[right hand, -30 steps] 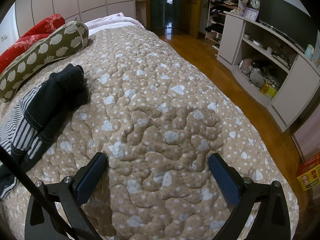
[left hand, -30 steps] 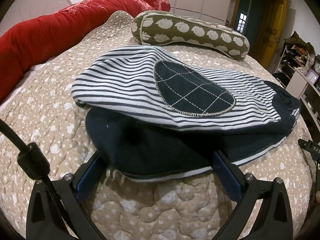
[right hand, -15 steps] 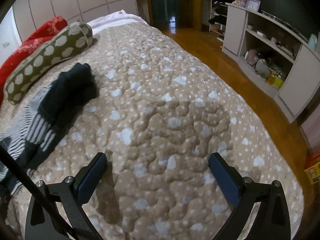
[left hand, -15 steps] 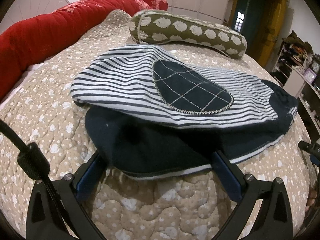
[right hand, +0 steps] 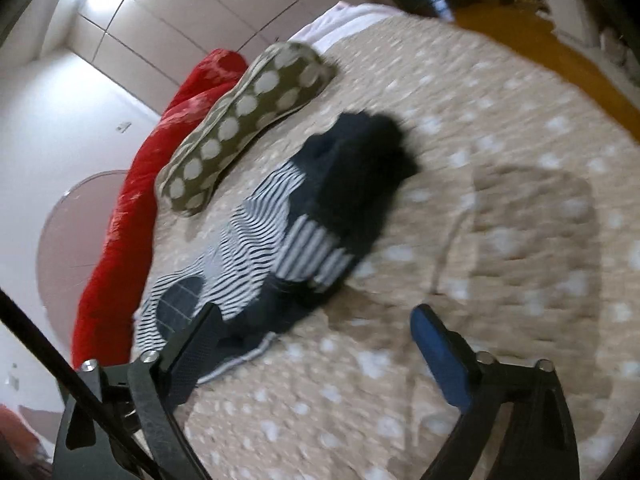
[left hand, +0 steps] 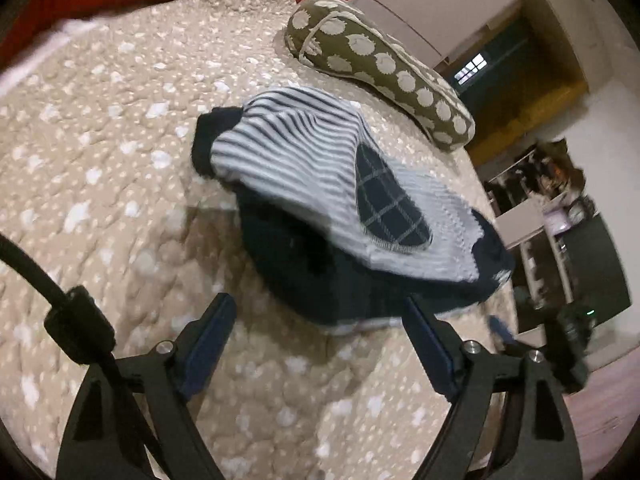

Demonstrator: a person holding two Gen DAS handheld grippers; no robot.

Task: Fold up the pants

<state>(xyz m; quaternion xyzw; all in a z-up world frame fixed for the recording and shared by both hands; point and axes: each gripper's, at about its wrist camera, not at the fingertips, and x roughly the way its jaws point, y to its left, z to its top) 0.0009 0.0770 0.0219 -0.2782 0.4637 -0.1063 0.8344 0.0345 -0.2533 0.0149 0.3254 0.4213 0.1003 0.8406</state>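
The striped pants [left hand: 304,168], already bundled with dark fabric underneath, lie mid-frame on the beige quilt [left hand: 100,160], just below the spotted olive bolster [left hand: 384,68]. The left gripper [left hand: 320,320] has its jaws spread, lately narrowing a little, nothing pinched, its tips at the bundle's lower edge. The right gripper [right hand: 316,328] is likewise spread and narrowing, empty above the quilt beside the pants [right hand: 280,240].

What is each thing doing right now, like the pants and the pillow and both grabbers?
pants: folded, lying on the bed, not held.
spotted pillow: lying behind the pants.
left gripper: open, just been closing, empty.
right gripper: open, just been closing, empty.
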